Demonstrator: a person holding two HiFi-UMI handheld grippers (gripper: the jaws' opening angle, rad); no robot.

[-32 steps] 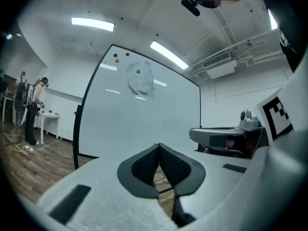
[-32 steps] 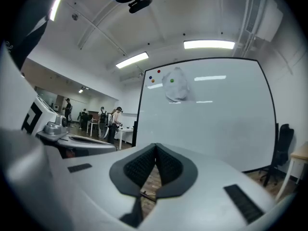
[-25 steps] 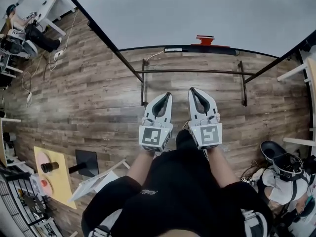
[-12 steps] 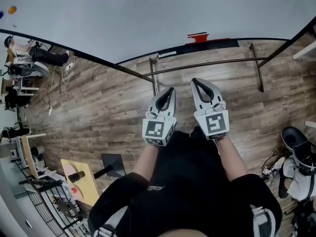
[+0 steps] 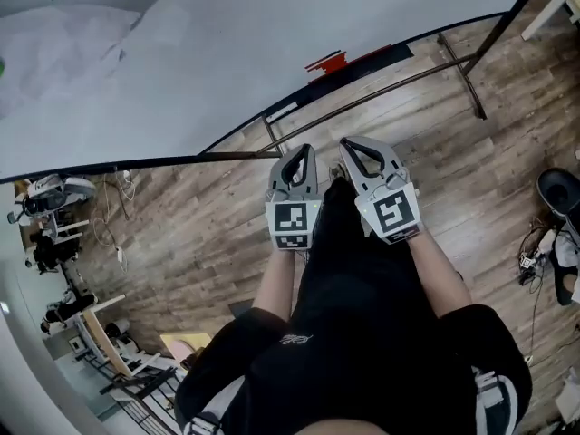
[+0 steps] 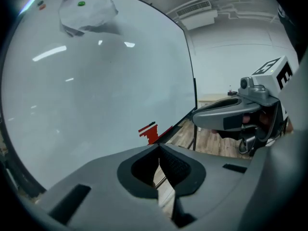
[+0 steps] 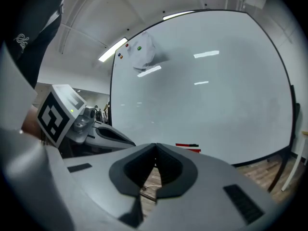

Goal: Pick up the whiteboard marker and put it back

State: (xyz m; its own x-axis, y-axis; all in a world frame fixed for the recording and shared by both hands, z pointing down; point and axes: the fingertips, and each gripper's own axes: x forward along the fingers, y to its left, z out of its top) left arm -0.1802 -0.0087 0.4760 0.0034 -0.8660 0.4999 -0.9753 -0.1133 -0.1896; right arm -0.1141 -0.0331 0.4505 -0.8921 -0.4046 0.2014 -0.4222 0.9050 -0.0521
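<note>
Facing whiteboard [image 5: 227,53], left gripper [image 5: 299,155], right gripper [image 5: 355,148] closed

- The left gripper [image 6: 159,150] is seen with its jaws pressed together at the tips; nothing is held between them.
- A whiteboard [image 6: 96,90] is seen filling the left side.
- A pale sheet [image 6: 91,16] is noted near its top, with a green magnet [image 6: 81,4] on it.
- A red item [image 6: 149,131] is noted at the board's lower edge.
- The right gripper [image 6: 196,119] is seen at right, over wood floor [image 6: 211,142].

Black short-sleeved shirt [image 5: 362,315]; small logo [image 5: 294,340]
</note>
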